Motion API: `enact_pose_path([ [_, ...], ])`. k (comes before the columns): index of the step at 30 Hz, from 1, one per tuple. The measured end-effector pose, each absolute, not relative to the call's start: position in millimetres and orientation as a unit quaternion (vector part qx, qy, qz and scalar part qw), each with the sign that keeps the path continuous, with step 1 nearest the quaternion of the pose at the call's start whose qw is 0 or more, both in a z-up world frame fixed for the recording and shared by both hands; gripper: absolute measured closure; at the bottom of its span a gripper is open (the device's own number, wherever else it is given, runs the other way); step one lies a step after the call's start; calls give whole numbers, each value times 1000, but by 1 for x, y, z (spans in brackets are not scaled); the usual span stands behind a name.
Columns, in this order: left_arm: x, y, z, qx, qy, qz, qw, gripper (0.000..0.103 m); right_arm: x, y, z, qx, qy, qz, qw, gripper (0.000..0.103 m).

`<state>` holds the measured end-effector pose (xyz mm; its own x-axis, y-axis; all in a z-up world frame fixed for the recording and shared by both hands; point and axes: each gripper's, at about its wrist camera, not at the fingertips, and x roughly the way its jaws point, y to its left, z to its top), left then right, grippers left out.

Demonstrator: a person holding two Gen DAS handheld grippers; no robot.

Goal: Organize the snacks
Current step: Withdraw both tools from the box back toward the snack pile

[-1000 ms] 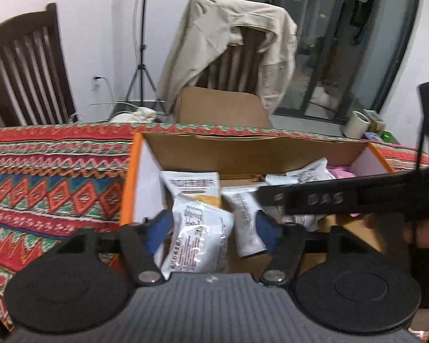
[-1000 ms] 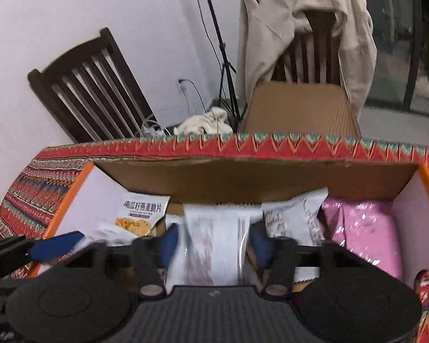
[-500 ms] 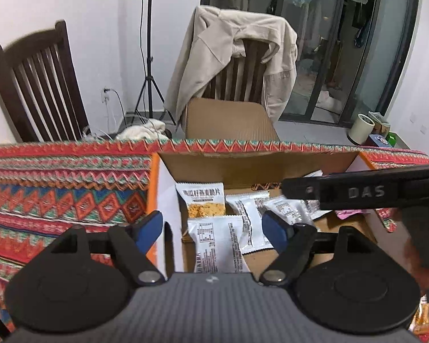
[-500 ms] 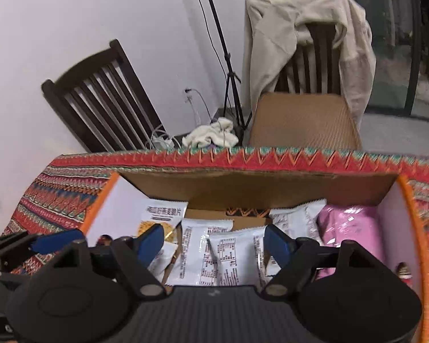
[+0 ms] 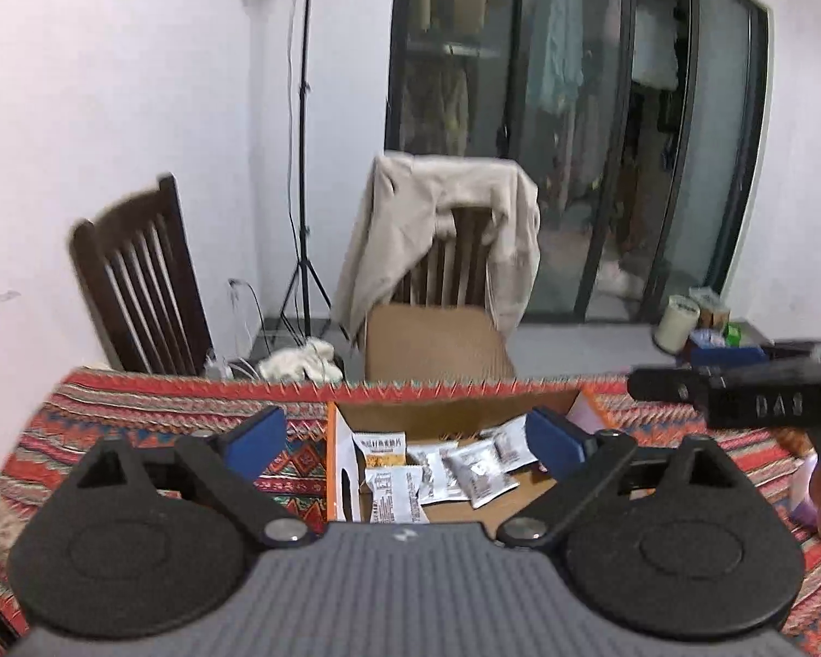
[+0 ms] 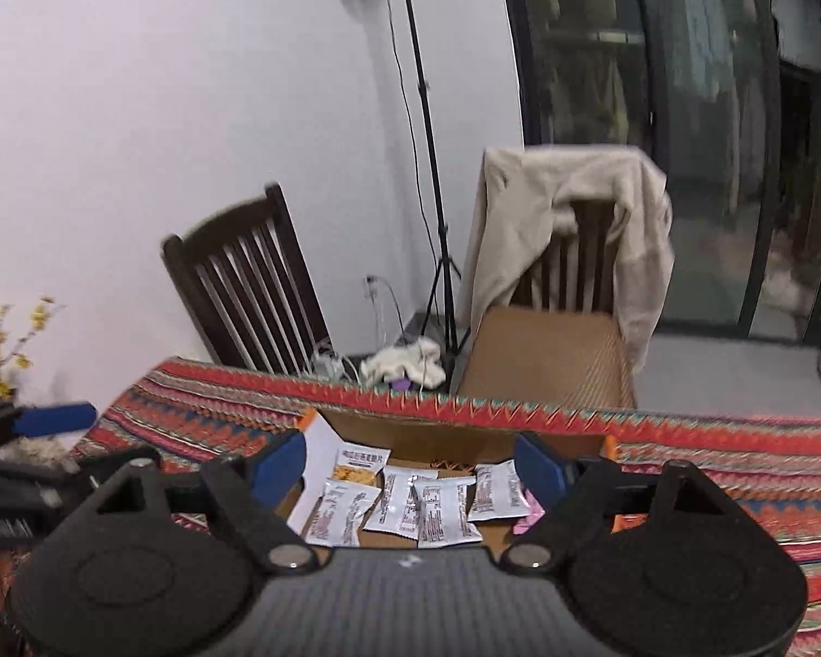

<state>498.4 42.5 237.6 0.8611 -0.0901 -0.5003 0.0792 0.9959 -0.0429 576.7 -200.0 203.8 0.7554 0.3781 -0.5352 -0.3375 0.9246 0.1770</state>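
Change: both grippers now higher and further back from the cardboard box point(image 5: 454, 416) than a second ago; box looks smaller, more room visible; packet that sat between the right fingers earlier now lies in the box.
Left gripper point(image 5: 405, 438): jaws have just been opening, now spread wide, nothing between them; hangs above the box's near left side.
Right gripper point(image 6: 410, 465): jaws have just been opening, released, nothing held; packets seen through the gap lie below in the box, not touched.
Box: open top, orange rim, white left wall, on the patterned tablecloth point(image 6: 711, 438) near the far table edge.
Snack packets point(image 6: 443, 509): several silver-white ones flat on the box floor in a loose overlapping row; one with yellow print point(image 6: 358, 465) at back left against the white wall; pink packet point(image 6: 525, 517) at right, mostly hidden by the right finger.
Other gripper in view: right gripper's black body point(image 5: 739, 394) at right edge of left view; left blue finger point(image 6: 55, 419) at left edge of right view.
Background: dark wooden chair point(image 5: 137, 284), second chair draped with beige jacket point(image 5: 443, 230), light stand point(image 6: 427, 164), glass doors point(image 5: 629, 137).
Blur: some motion blur, packet text unreadable.
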Motion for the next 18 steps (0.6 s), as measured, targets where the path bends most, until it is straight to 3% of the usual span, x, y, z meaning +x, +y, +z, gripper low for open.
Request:
enact_pose_path([
  [6,395,33,271,-2,213,-56,975,0,482,-229,239,20,241,204,949,15],
  [8,361,31,271,-3,203,-64,977,0,445,-240,247,14,225,206,952,8],
  [18,206,33,217,-6,156,-72,985,0,289,-299,221,41,163,212,963,0],
])
